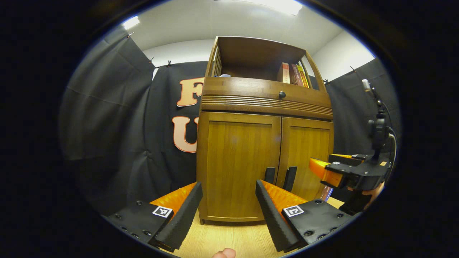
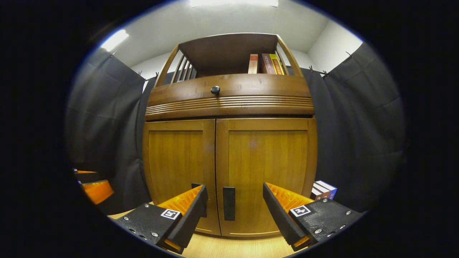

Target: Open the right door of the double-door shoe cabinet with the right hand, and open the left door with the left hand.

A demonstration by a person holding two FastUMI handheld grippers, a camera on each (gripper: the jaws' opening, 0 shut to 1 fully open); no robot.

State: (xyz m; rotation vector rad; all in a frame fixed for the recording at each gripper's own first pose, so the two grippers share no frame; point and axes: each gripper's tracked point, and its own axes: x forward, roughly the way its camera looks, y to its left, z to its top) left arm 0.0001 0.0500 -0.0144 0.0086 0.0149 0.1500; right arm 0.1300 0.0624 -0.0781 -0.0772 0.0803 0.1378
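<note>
A brown wooden shoe cabinet stands ahead with both doors closed. In the left gripper view my left gripper is open, its fingers framing the lower part of the left door; the two dark handles sit just right of it. My right gripper, held by a hand, hovers open by the right door. In the right gripper view my right gripper is open in front of the right door, with that door's dark handle between its fingers, a short way off. The left door is beside it.
The cabinet has a drawer with a round knob and an open shelf with books on top. More books lie at its right foot. Black cloth walls surround it. A light wooden floor runs underneath.
</note>
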